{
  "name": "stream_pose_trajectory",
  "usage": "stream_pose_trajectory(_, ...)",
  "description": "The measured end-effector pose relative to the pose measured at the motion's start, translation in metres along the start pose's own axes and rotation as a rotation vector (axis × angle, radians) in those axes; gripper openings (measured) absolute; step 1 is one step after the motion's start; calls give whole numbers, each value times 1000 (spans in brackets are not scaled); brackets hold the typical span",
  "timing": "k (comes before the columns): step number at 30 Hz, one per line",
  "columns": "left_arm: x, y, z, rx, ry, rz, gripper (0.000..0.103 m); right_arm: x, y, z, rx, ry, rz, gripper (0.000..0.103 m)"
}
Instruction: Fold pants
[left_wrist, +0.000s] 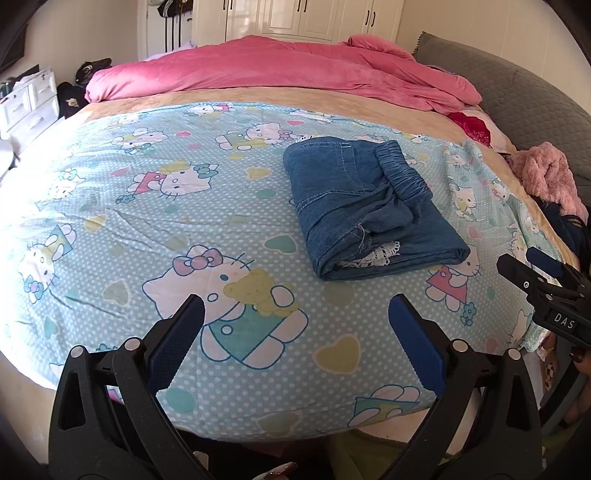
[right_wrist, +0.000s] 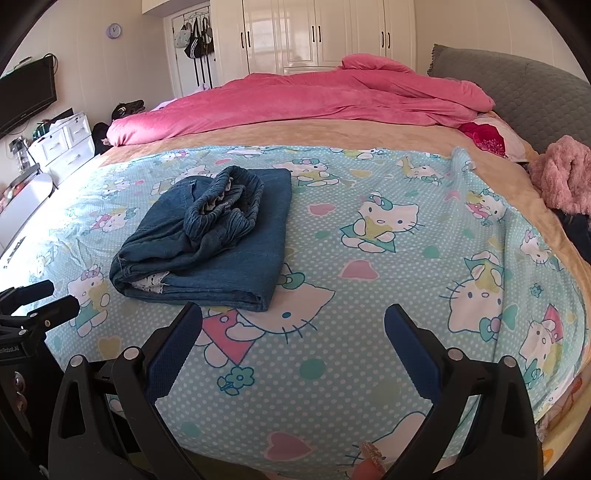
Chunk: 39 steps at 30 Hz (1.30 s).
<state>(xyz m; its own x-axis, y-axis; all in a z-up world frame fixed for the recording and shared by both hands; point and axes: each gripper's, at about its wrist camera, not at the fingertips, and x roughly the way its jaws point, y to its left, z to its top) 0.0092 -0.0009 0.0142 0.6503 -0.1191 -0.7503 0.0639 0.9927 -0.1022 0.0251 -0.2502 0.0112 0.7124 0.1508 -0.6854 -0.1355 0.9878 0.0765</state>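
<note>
A pair of blue denim pants (left_wrist: 365, 206) (right_wrist: 210, 240) lies folded into a thick bundle on the cartoon-cat bed sheet (left_wrist: 166, 229) (right_wrist: 369, 295), its elastic waistband bunched on top and white lace showing at the near edge. My left gripper (left_wrist: 297, 306) is open over the sheet, nearer than the pants and to their left, holding nothing. My right gripper (right_wrist: 293, 314) is open too, just in front of the bundle's near right corner, nothing between its fingers. The right gripper (left_wrist: 532, 273) also shows at the right edge of the left wrist view, and the left gripper (right_wrist: 40, 302) at the left edge of the right wrist view.
A pink duvet (left_wrist: 266, 70) is heaped across the far side of the bed, with a grey headboard cushion (left_wrist: 517, 92) on the right. A fluffy pink garment (right_wrist: 565, 177) lies at the bed's right edge. White drawers (left_wrist: 29, 103) stand left, wardrobes behind.
</note>
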Motion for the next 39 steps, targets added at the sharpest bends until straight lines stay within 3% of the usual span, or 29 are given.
stream_pose_trajectory(39, -2, 1, -2, 7, 18, 12, 94, -3, -11, 0, 26, -6, -31, 99)
